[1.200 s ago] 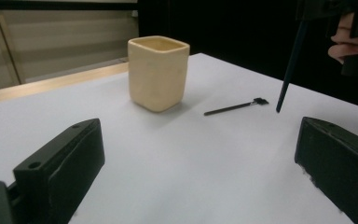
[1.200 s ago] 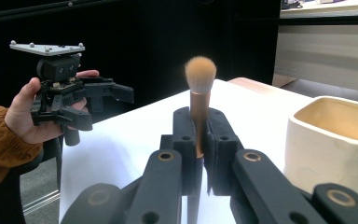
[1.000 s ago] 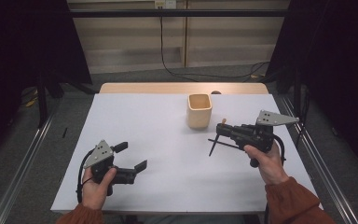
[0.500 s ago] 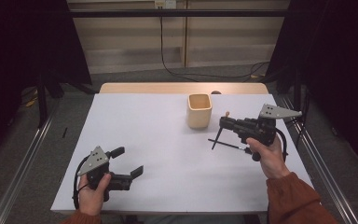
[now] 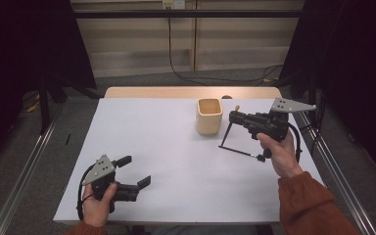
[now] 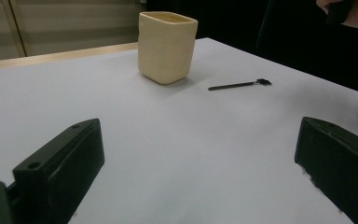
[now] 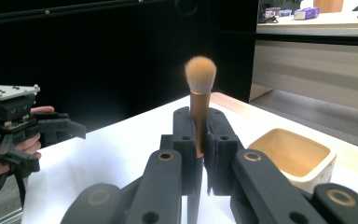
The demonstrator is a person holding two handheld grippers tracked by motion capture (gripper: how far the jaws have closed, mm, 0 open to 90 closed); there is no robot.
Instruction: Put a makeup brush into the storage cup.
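Note:
My right gripper (image 5: 233,117) is held above the table's right side, just right of a cream square cup (image 5: 209,116). It is shut on a makeup brush (image 7: 200,74) with tan bristles and a copper ferrule, standing upright between the jaws (image 7: 199,122). The brush's dark handle (image 5: 226,135) slants down toward the table. A thin black brush (image 5: 242,152) lies on the white table, also seen right of the cup (image 6: 168,46) as a thin black brush (image 6: 237,85). My left gripper (image 5: 134,171) hovers near the front left, open and empty (image 6: 200,168).
The white table top (image 5: 166,147) has a wooden strip (image 5: 152,92) along its far edge. Metal rails (image 5: 29,166) run along both sides on the floor. The cup (image 7: 293,156) is hollow, and I see nothing inside it.
My right gripper has lifted and drawn back toward the far right with the brush in it. My left gripper has slid slightly toward the near edge, still open.

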